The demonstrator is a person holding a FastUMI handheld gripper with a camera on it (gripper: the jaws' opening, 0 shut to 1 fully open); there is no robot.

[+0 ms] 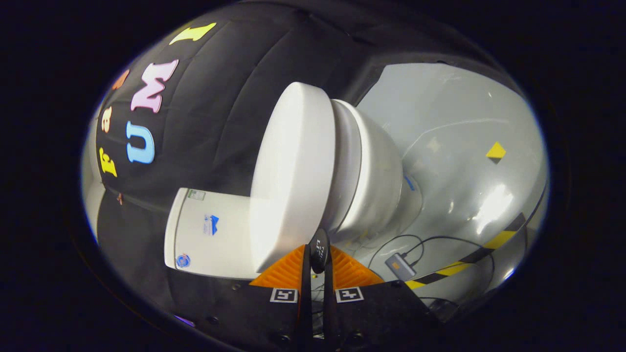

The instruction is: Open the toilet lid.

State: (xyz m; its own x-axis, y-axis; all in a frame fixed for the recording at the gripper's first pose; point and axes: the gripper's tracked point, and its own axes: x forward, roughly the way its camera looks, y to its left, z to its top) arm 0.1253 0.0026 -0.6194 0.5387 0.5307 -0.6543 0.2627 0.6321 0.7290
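The view is rolled sideways, so the white toilet lies across it. Its lid (293,171) rests flat against the seat (348,161), with the bowl (379,181) beyond and the tank (210,234) on the other side. A small black tab (319,247) with white lettering sticks out at the lid's front rim. My gripper (318,261) is right at that rim, its fingers (288,274) drawn close together with the tab pinched between them.
The grey glossy floor (464,146) runs beyond the bowl, with a yellow-black tape stripe (469,259) and a yellow diamond marker (495,151). A small grey box with cables (400,265) lies on the floor near the toilet base. Black cloth wall (220,98) stands behind the tank.
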